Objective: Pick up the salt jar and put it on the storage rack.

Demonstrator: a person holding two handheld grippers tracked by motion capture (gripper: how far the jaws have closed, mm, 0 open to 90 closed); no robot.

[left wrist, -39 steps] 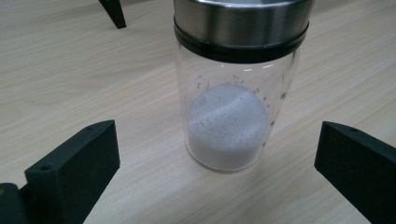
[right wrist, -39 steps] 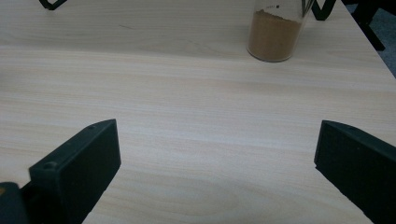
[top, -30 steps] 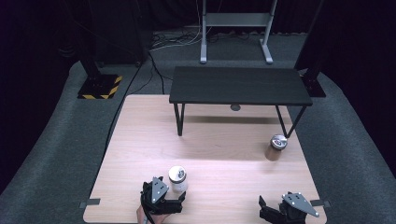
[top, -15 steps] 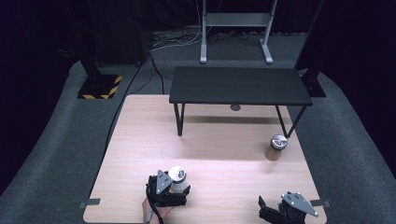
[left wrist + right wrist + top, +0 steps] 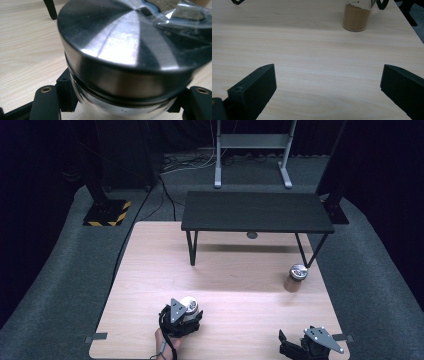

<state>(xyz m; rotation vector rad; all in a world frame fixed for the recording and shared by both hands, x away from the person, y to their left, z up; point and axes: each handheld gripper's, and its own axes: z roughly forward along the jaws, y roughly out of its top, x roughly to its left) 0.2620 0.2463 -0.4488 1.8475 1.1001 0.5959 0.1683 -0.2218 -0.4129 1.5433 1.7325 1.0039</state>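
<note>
- At the table's near edge, our left gripper (image 5: 184,312) has its jaws around the steel-lidded jar (image 5: 125,57); whether they clamp it, we cannot tell.
- Our right gripper (image 5: 328,87) waits with jaws spread wide; lifting and placing the jar remain, we judge.

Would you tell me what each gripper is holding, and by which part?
The left gripper grips the metal-lidded jar around its body below the lid; the right gripper holds nothing.

Light wooden counter (image 5: 150,270) on grey carpet floor (image 5: 65,285). Small black table (image 5: 255,211) stands at far part of counter, thin black legs. Jar with brown powder (image 5: 295,278), metal lid, upright just beside right front leg of black table. Yellow-black striped base (image 5: 107,213) on floor at far left. Grey metal stand (image 5: 252,150) behind, cables (image 5: 185,165) near it.
</note>
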